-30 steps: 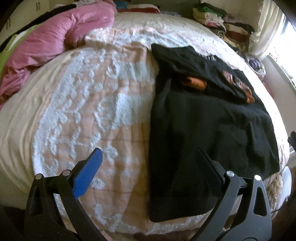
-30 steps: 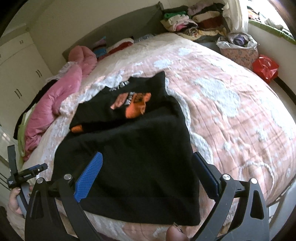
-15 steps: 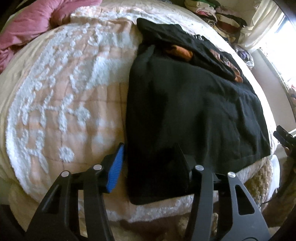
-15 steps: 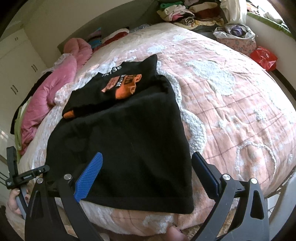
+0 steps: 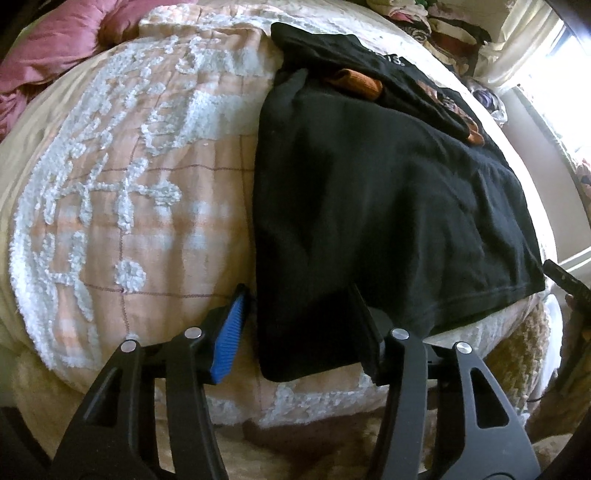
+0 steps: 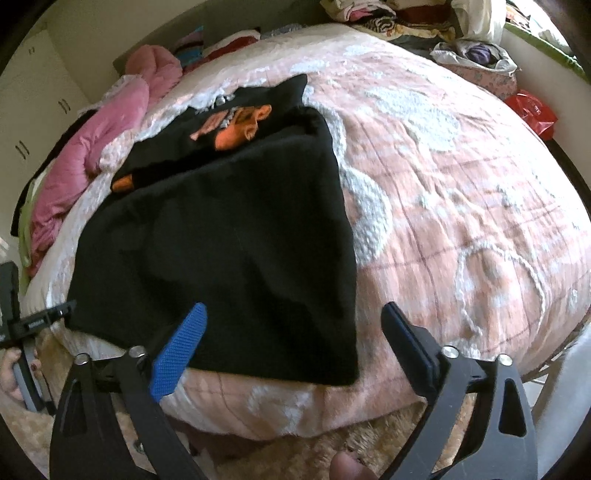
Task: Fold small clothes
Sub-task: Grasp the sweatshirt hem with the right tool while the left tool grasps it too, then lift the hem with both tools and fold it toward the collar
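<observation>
So, left wrist view: my left gripper (image 5: 299,328) has its jaws apart, straddling the near left corner of the black shirt (image 5: 388,206); nothing is clamped. Shirt lies flat on the bed (image 5: 140,192), hem at the near edge, orange print end (image 5: 358,83) folded over at the far side.

Right wrist view: my right gripper (image 6: 291,332) has its jaws wide apart, hovering over the near right corner of the black shirt (image 6: 236,236), not touching as far as I can tell. Pink blanket (image 6: 96,147) far left, clothes pile (image 6: 399,14) at the far end.

To do it well, I think: pinch both hem corners evenly, catch every layer, lift together, carry the hem toward the far end, keep side edges lined up.
</observation>
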`<state>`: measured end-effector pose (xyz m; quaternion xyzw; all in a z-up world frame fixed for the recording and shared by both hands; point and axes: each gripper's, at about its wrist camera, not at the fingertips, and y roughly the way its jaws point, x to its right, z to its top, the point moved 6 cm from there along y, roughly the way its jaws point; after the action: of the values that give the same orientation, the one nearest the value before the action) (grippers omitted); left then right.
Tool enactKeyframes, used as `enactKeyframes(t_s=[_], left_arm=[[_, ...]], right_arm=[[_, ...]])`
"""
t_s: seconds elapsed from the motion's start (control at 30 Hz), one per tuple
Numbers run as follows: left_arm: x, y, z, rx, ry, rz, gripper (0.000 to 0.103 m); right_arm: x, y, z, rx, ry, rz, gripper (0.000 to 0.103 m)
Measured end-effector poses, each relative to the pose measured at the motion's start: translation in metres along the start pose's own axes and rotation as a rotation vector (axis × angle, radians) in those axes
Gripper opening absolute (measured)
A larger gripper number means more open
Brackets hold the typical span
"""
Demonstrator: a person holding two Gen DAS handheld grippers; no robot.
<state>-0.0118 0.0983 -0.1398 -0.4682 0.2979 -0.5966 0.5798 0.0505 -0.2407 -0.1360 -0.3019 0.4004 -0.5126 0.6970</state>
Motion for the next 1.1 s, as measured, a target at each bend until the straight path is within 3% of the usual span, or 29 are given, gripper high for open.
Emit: enactKeyframes(t_s=[0.07, 0.17, 0.27, 0.33, 0.43, 0.8, 1.0, 1.03, 1.1], left_arm=[[0.0, 0.0, 0.0, -0.001, 0.007, 0.008, 0.048], [0.0, -0.001, 0.0, -0.001, 0.013, 0.018, 0.05], [-0.002, -0.001, 0.0, -0.005, 0.01, 0.019, 0.052], [-0.002, -0.001, 0.0, -0.006, 0.008, 0.02, 0.053], [-0.004, -0.001, 0.0, -0.007, 0.004, 0.025, 0.056], [-0.004, 0.003, 0.001, -0.011, 0.009, 0.027, 0.054], [0.011, -0.004, 0.006, 0.03, 0.048, 0.035, 0.016], [0.013, -0.007, 0.008, 0.042, 0.052, 0.028, 0.002], [0.016, -0.016, 0.013, 0.063, 0.026, -0.039, 0.002]], right_arm=[[0.004, 0.004, -0.004, -0.022, 0.007, -0.006, 0.08], [0.01, 0.009, -0.01, -0.045, 0.018, -0.028, 0.065], [0.015, 0.011, -0.011, -0.048, 0.015, -0.048, 0.042], [0.012, 0.007, -0.011, -0.041, 0.004, -0.02, 0.019], [0.004, -0.003, -0.009, -0.01, -0.046, -0.01, 0.009], [-0.003, -0.052, 0.032, 0.168, -0.022, 0.082, 0.008], [-0.004, -0.061, 0.044, 0.212, -0.015, 0.084, 0.008], [-0.004, -0.061, 0.046, 0.216, -0.014, 0.083, 0.008], [-0.004, -0.062, 0.046, 0.224, -0.016, 0.076, 0.008]])
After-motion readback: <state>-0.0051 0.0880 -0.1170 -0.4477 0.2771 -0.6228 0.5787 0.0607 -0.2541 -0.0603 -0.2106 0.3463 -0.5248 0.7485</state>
